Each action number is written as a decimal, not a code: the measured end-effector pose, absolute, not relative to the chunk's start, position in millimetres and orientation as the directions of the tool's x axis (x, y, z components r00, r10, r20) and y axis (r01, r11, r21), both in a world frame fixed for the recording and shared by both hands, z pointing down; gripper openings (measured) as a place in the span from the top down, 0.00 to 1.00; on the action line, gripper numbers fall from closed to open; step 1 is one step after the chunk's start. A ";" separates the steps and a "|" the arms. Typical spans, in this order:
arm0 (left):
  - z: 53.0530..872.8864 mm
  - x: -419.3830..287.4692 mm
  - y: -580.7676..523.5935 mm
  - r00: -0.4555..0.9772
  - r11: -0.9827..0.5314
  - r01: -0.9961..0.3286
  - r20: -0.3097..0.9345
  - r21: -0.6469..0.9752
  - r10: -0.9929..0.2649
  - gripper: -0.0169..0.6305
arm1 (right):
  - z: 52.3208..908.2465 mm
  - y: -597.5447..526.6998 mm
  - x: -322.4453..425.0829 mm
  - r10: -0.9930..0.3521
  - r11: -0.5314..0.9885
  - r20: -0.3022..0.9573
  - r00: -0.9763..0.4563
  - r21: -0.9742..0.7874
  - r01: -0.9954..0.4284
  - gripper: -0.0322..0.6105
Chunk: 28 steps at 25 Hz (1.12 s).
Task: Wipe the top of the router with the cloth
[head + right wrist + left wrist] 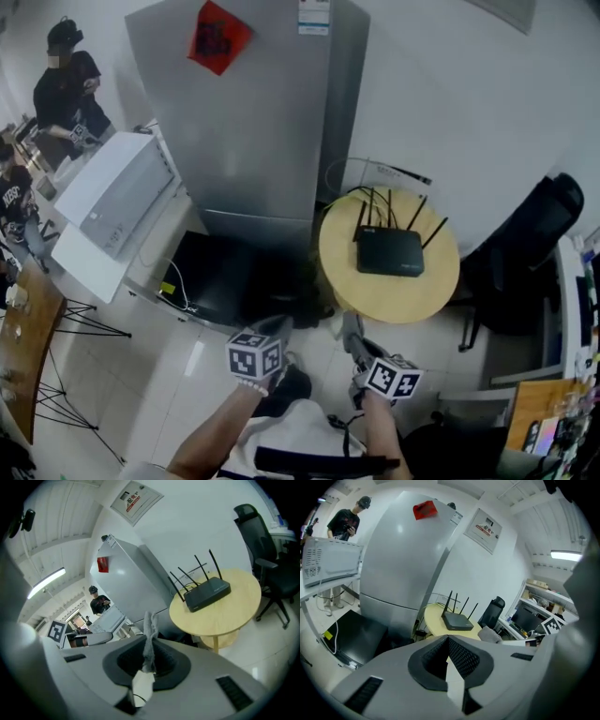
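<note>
Round tabletop beside the grey cabinet: your right gripper has its jaws clenched on the cloth, ready for wiping, the left gripper is closed on nothing, and both sit well short of the router standing there.

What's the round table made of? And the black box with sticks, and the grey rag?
Round pale-yellow table: likely wood or laminate, faint grain, matt.
Black flat router: probably plastic, smooth and matt.
Grey fuzzy cloth: soft fabric, limp, nubbly.
</note>
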<state>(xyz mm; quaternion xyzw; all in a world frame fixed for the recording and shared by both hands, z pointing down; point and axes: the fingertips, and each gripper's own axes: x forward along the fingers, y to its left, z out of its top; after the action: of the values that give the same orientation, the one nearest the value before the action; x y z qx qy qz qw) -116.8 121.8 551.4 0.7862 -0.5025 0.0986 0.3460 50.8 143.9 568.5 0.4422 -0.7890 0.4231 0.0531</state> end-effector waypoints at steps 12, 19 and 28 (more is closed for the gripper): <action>558.1 -119.7 -12.4 0.554 -0.305 -0.815 0.508 0.492 -0.660 0.98 | 573.7 11.9 48.0 -0.661 0.169 0.552 -0.508 -0.550 -0.818 0.89; 567.0 -99.4 -47.1 0.606 -0.352 -0.785 0.512 0.510 -0.609 0.98 | 580.6 -26.6 49.5 -0.673 0.134 0.565 -0.477 -0.542 -0.830 0.89; 574.8 -54.4 -85.6 0.642 -0.392 -0.761 0.512 0.517 -0.570 0.98 | 592.8 -76.3 74.8 -0.655 0.121 0.593 -0.468 -0.530 -0.840 0.89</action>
<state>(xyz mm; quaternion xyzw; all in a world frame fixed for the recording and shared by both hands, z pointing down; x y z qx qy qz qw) -54.4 -85.6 574.8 0.8246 -0.4035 0.1269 0.3756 74.8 -76.3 592.8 0.5043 -0.7410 0.4303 0.1071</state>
